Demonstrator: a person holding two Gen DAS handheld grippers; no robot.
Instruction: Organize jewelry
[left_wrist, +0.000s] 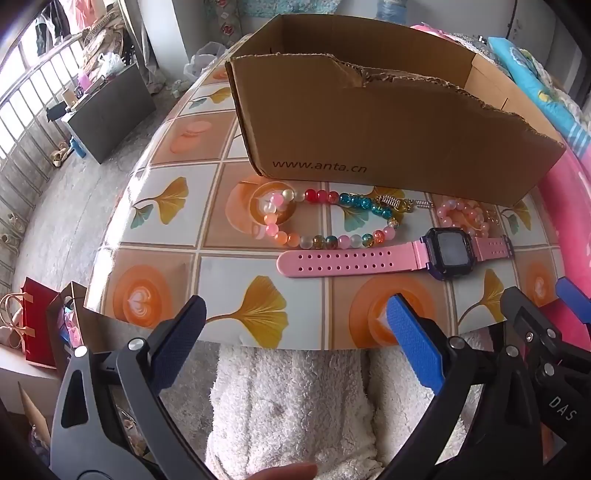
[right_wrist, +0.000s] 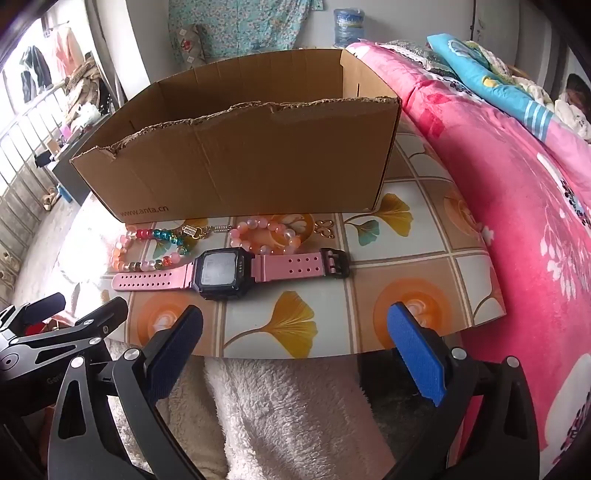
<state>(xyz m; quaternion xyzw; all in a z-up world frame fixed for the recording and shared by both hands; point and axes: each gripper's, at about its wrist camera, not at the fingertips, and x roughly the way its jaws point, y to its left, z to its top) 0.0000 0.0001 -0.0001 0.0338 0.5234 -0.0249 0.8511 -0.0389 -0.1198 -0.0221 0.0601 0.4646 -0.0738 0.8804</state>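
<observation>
A pink-strapped watch lies flat on the patterned table. Behind it lie a multicoloured bead bracelet, a pink bead bracelet and small gold charms. An open cardboard box stands behind them. My left gripper is open and empty, held off the table's near edge. My right gripper is open and empty, beside the left one; it also shows at the left wrist view's right edge.
The table's front edge is just ahead of both grippers, with a white fluffy garment below. A pink bed quilt rises along the right. Bags stand on the floor at left.
</observation>
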